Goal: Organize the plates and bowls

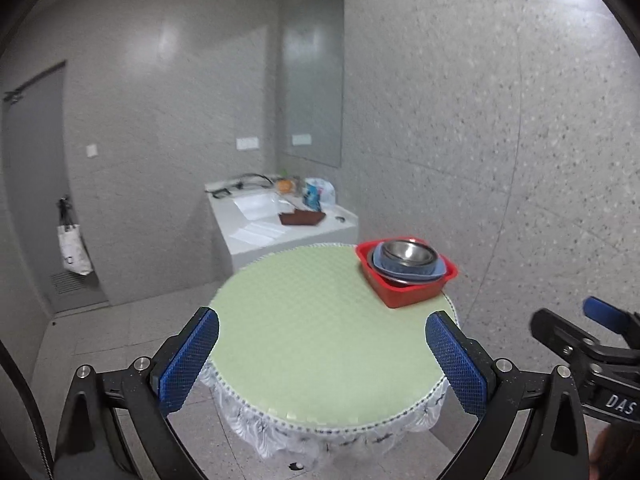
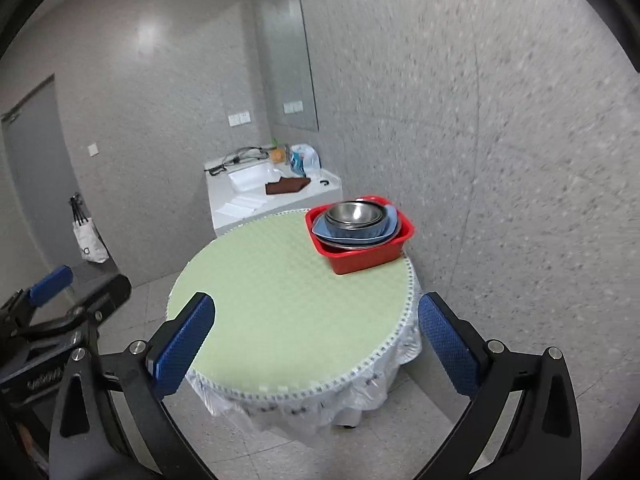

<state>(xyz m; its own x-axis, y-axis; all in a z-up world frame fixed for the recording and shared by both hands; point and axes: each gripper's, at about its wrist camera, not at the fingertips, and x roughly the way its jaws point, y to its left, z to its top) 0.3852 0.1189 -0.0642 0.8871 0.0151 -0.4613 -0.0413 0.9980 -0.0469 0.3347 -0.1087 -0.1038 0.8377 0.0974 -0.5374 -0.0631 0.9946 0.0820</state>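
Both my tongs, left [image 1: 322, 356] and right [image 2: 316, 338], hang open and empty over the near edge of the round surface [image 2: 280, 300]. Bowls [image 2: 354, 216] sit stacked in a red tub [image 2: 360, 258] at its far right. I should approach level, gripping one rim.

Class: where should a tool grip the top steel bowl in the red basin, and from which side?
Grip the steel bowl by its exposed near rim, coming from above: it sits nested in the stack inside the red basin, so its walls are covered.
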